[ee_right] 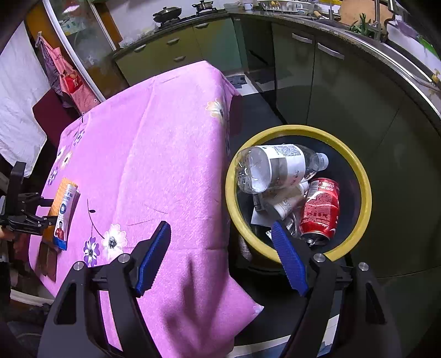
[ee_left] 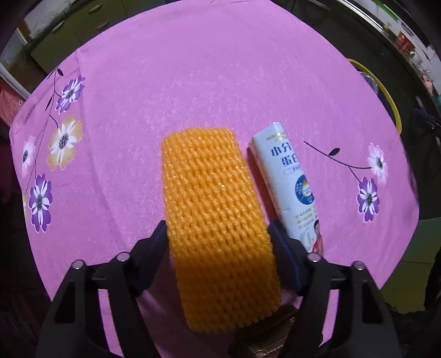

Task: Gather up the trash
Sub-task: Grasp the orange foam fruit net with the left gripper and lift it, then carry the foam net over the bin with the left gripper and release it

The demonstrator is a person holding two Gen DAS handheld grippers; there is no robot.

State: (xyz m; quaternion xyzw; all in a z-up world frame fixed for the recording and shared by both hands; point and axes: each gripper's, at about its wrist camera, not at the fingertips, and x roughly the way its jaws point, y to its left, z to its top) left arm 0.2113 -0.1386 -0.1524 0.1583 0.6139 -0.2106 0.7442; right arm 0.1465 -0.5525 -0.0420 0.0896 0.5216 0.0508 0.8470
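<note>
An orange foam fruit net [ee_left: 215, 220] lies between the fingers of my left gripper [ee_left: 217, 234] on the pink flowered tablecloth [ee_left: 193, 82]; the blue pads touch both its sides. A white milk carton [ee_left: 292, 187] lies just right of it. In the right wrist view the net [ee_right: 59, 203] and carton [ee_right: 64, 214] show at the far left with the left gripper [ee_right: 41, 217]. My right gripper [ee_right: 220, 236] is open and empty above the table's edge, beside the yellow-rimmed bin [ee_right: 366, 192], which holds a clear plastic bottle [ee_right: 275, 168] and a red cola can [ee_right: 319, 212].
Green kitchen cabinets [ee_right: 330, 91] stand behind the bin. A stove with pans [ee_right: 179, 13] is at the back. A dark red chair [ee_right: 49, 115] and a hanging red bag [ee_right: 69, 82] are beyond the table's far left. The bin's rim shows in the left wrist view [ee_left: 386, 93].
</note>
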